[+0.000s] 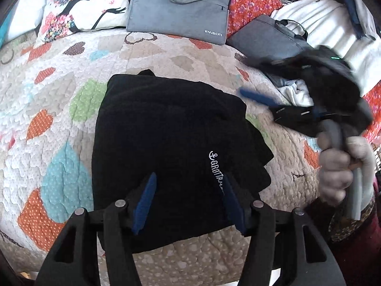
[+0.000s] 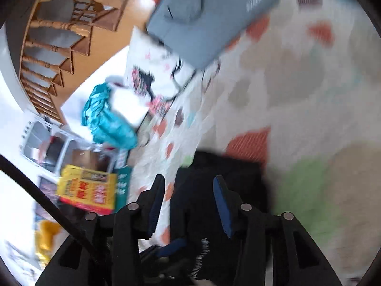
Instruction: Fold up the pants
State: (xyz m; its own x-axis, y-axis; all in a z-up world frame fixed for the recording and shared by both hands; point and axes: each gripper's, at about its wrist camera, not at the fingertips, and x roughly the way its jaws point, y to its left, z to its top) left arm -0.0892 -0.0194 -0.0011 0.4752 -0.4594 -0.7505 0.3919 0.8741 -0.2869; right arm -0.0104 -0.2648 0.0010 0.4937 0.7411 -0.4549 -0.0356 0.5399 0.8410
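The black pants [image 1: 171, 147] lie folded into a compact rectangle on the patchwork quilt [image 1: 47, 119], with white lettering on the right side. My left gripper [image 1: 188, 202] is open and empty, just above the near edge of the folded pants. My right gripper [image 1: 257, 99] is seen blurred at the right, held in a gloved hand [image 1: 338, 174] off the pants. In the right wrist view the right gripper [image 2: 188, 205] is open and empty, with the pants [image 2: 226, 178] below it and the image blurred.
Two grey laptop bags [image 1: 178, 9] [image 1: 269, 40] and a printed pillow [image 1: 81, 7] lie at the far side of the bed. A pile of clothes [image 1: 295, 93] sits at the right. Stairs [image 2: 54, 35] and boxes [image 2: 88, 188] lie beyond the bed's edge.
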